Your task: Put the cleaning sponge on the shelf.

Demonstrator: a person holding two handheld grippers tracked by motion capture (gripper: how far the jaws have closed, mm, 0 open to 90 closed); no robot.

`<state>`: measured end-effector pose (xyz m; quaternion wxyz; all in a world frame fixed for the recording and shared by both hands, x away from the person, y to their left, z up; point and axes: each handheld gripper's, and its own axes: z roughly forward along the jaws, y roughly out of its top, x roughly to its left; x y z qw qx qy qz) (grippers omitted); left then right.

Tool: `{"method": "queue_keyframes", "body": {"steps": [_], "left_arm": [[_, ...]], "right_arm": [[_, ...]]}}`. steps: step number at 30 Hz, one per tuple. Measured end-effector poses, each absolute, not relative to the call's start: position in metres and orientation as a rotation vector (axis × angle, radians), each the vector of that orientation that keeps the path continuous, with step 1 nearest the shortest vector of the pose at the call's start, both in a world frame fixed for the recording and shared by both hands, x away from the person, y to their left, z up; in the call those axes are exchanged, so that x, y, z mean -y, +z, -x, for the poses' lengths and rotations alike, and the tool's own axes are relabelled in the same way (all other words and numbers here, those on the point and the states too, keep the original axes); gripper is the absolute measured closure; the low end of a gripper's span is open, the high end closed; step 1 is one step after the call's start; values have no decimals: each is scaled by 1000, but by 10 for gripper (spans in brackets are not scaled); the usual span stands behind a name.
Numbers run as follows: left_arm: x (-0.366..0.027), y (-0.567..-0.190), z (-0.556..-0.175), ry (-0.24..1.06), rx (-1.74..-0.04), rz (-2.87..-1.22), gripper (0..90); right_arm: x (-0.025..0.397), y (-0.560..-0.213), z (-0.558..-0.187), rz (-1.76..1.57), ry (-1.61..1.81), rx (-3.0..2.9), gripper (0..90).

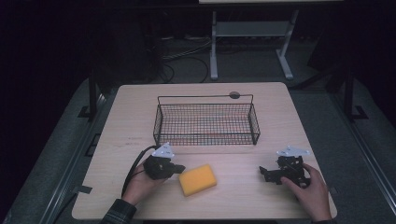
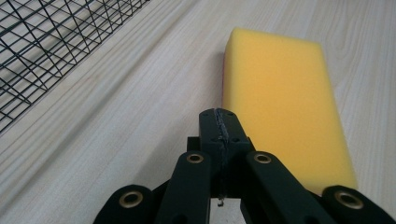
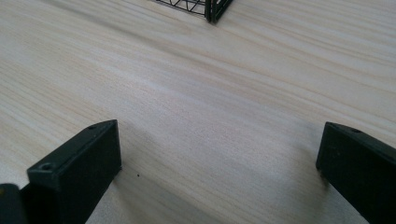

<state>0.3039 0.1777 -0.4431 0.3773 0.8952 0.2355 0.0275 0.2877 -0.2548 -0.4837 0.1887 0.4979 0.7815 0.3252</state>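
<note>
A yellow sponge point(image 1: 198, 179) lies flat on the wooden table point(image 1: 140, 121), near the front and a little left of centre. My left gripper point(image 1: 180, 168) rests just left of it, jaws shut together with nothing between them. In the left gripper view the closed tips point(image 2: 219, 119) sit right at the sponge's point(image 2: 280, 98) near left edge. My right gripper point(image 1: 264, 172) is at the front right, held by a hand. Its fingers point(image 3: 79, 161) are spread wide over bare wood, open and empty.
A black wire basket point(image 1: 206, 122) stands empty at the middle of the table, behind the sponge. Its mesh point(image 2: 42, 42) shows at the upper left of the left gripper view and one corner point(image 3: 212, 9) at the top of the right gripper view. Dark floor surrounds the table.
</note>
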Motion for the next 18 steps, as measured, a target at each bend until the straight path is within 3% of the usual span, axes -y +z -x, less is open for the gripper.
{"method": "queue_keyframes", "body": {"steps": [3,7,12,18], "left_arm": [[-180,-442,-304,77,-613,-2277,896],[-183,-438,-306,90,-625,-2269,822],[-184,-436,-306,92,-649,-2265,681],[-185,-431,-306,86,-679,-2285,435]], "right_arm": [[255,-484,-288,-1401,914,-2198,0],[255,-484,-288,-1401,914,-2198,0],[255,-484,-288,-1401,915,-2198,0],[255,-484,-288,-1401,915,-2198,0]]}}
